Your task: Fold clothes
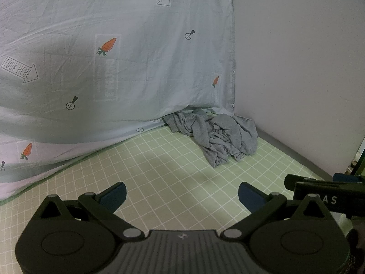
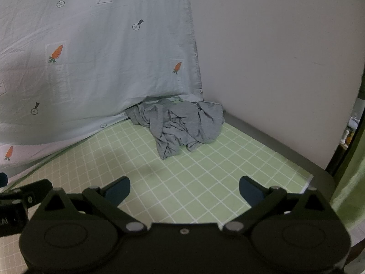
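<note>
The right wrist view alone shows a green curtain point(image 2: 349, 182) and shelf clutter at the right edge. The left wrist view shows the right gripper point(image 1: 324, 191) at its right edge. The left gripper point(image 1: 182, 196) and the right gripper point(image 2: 184, 190) both stand wide open and empty. The crumpled grey garment point(image 1: 216, 134) lies above the fingers, well apart, mid-frame on the green checked sheet point(image 1: 159, 171), against the carrot-print hanging cloth point(image 1: 114, 57) and the wall point(image 1: 296, 68).

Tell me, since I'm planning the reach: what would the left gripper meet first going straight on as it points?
Probably the green checked sheet just short of the crumpled grey garment. The open left gripper tilts downward; nothing else lies between, though depth is hard to judge.
</note>
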A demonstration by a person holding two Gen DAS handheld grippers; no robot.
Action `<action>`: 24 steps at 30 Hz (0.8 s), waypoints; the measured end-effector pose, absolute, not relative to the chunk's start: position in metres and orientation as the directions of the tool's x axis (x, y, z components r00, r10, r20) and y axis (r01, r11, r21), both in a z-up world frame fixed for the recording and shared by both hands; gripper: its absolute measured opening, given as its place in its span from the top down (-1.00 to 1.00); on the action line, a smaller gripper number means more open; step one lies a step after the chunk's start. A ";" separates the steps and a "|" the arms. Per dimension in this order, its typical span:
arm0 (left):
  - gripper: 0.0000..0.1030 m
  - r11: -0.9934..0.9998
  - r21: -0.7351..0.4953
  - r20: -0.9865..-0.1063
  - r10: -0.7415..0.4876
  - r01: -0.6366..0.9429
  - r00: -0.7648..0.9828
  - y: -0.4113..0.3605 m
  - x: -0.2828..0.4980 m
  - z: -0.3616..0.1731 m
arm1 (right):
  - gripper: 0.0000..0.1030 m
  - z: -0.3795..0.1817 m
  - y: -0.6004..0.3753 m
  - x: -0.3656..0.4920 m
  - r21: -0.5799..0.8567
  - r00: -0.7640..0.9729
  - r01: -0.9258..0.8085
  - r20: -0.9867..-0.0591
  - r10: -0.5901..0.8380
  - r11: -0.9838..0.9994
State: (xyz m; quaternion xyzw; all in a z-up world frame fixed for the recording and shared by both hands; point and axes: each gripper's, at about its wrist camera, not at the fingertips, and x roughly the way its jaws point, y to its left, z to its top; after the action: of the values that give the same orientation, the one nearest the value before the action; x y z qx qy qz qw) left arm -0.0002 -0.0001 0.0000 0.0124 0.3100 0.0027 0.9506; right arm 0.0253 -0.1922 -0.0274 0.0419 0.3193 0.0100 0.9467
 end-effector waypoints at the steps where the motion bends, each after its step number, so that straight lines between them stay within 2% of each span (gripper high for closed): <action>1: -1.00 1.000 0.026 -0.589 0.013 0.003 0.808 0.000 0.000 0.000 | -1.00 -0.027 -0.192 0.025 0.086 0.796 0.008 -0.604 0.046 0.996; 24: -1.00 0.999 0.033 -0.597 0.015 0.006 0.802 0.002 -0.001 -0.001 | -1.00 -0.029 -0.190 0.026 0.087 0.796 0.007 -0.604 0.047 0.996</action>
State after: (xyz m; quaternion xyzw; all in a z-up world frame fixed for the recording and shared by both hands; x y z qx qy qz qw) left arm -0.0007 0.0017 -0.0011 0.0164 0.3146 0.0025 0.9491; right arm 0.0264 -0.1896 -0.0290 0.0421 0.3195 0.0107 0.9466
